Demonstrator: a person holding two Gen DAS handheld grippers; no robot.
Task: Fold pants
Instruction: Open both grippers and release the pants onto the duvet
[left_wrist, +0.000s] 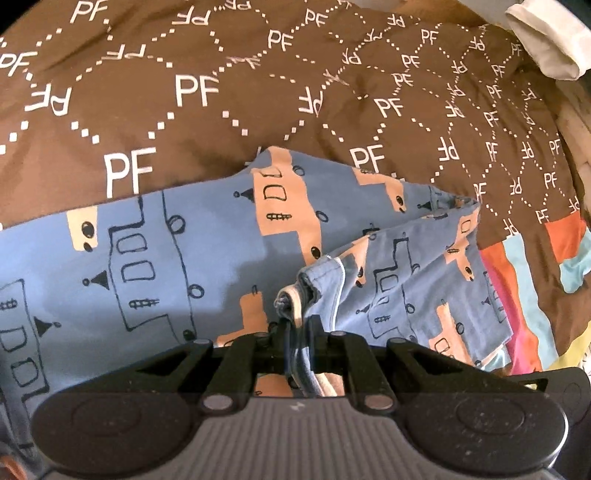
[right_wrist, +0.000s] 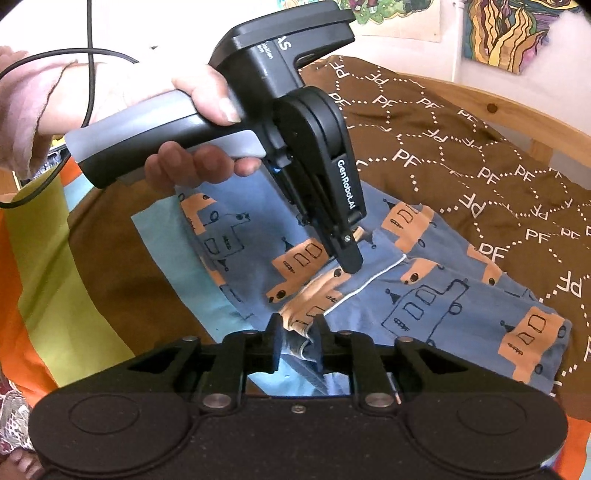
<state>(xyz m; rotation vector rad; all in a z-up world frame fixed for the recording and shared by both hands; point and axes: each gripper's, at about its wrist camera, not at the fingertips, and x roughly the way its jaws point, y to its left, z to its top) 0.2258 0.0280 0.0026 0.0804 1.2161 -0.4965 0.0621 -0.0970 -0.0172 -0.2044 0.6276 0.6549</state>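
Blue pants (left_wrist: 147, 258) printed with orange blocks and line-drawn houses lie on a brown bedcover, one part folded over another. My left gripper (left_wrist: 299, 332) is shut on a bunched hem edge of the pants. In the right wrist view a hand (right_wrist: 207, 99) holds that left gripper (right_wrist: 351, 266), which points steeply down with its tip on the pants (right_wrist: 443, 302). My right gripper (right_wrist: 297, 332) sits low at the near edge of the pants. Its jaws stand slightly apart, and a folded orange-and-blue edge lies loosely between them.
The brown bedcover (left_wrist: 221, 92) with white "PF" lettering spreads all round. A striped orange, green and blue patch (right_wrist: 74, 258) lies at the left. A wooden bed frame (right_wrist: 517, 107) curves behind. A white cloth (left_wrist: 550, 40) sits at the far corner. A black cable (right_wrist: 88, 74) hangs by the hand.
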